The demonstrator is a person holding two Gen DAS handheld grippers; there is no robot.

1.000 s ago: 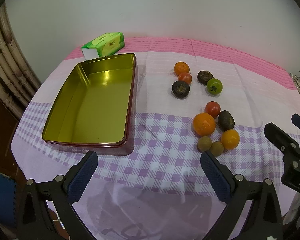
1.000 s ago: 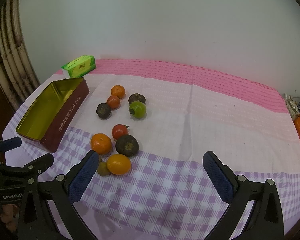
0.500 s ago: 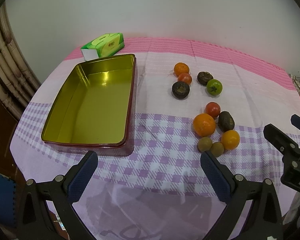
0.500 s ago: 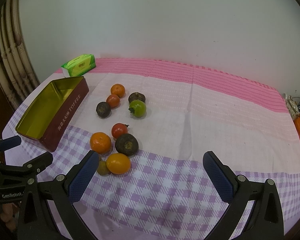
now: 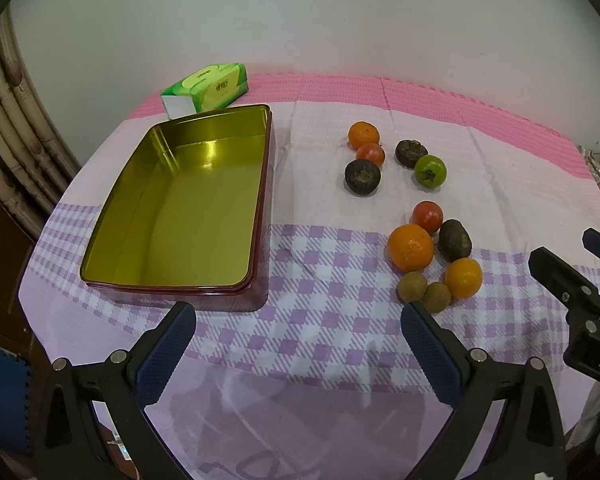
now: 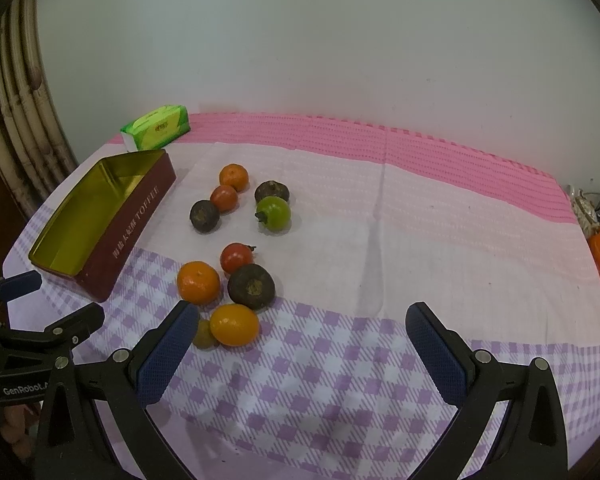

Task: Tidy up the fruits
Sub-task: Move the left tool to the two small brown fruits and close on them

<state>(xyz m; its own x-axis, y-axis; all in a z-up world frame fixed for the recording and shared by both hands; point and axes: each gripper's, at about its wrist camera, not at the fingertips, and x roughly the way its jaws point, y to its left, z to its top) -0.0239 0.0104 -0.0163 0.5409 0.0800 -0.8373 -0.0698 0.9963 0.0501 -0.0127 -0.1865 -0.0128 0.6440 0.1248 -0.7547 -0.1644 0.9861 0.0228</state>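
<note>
**Both claws spread, fruit loose on the cloth**

Left claw (image 5: pixel 296 336) held low over the near edge of the bench (image 5: pixel 340 328), spread wide, gripping nothing. Right claw (image 6: pixel 302 338) likewise low and level, released and empty, near the closest fruit.

Loose on the checked tablecloth (image 6: pixel 380 360) in two clusters: far group — tangerine (image 6: pixel 233 177), red tomato (image 6: pixel 223 198), green tomato (image 6: pixel 274 213) and two dark fruits; near group — orange (image 6: pixel 198 282), another red tomato, dark fruit (image 6: pixel 251 286), small orange (image 6: pixel 234 325). Gold-lined tin (image 5: pixel 180 208) empty, left of the fruit.

"TOFFEE" readable on the tin's maroon side — right wrist view only. "GenRobot" on the left claw's body there. Green tissue pack (image 5: pixel 206 87) behind the tin, print unreadable. Two small brown fruits (image 5: pixel 412 287) clear only in the left view.
</note>
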